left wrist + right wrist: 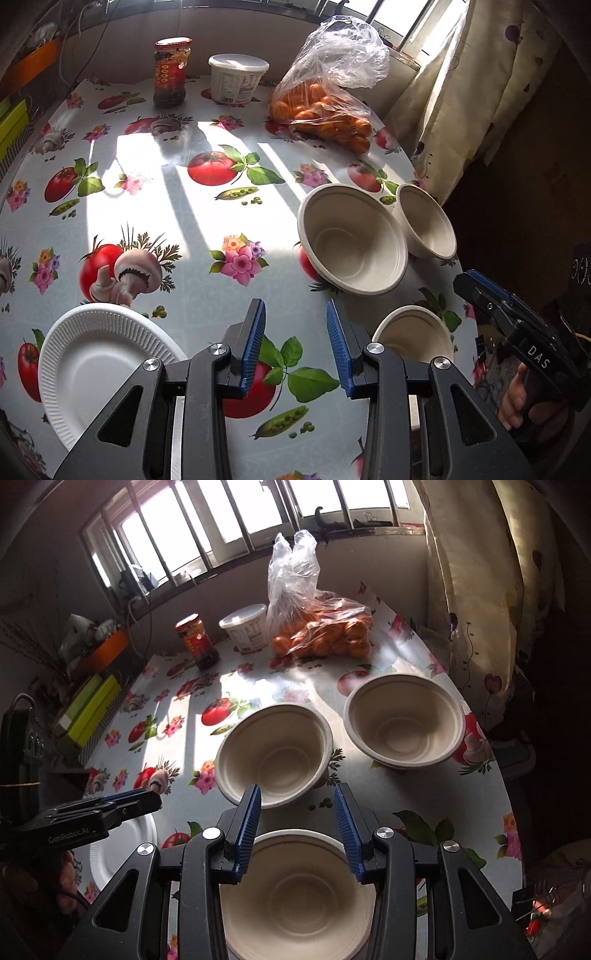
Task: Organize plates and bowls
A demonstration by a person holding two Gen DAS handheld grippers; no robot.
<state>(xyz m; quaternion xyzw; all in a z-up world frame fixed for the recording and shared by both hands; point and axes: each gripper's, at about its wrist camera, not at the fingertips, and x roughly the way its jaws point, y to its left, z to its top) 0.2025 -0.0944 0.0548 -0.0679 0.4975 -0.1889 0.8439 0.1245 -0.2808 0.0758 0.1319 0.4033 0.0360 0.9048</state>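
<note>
Three paper bowls (275, 755) (404, 722) (295, 893) upright on table (184, 206), mouths up, unstacked, spread along right edge; round, no long axis. White plate (96, 365) flat near left corner. Left claw (295, 347) spread, empty, over bare cloth. Right claw (297, 830) spread, empty, above nearest bowl, likely lining up rim grab.
</note>
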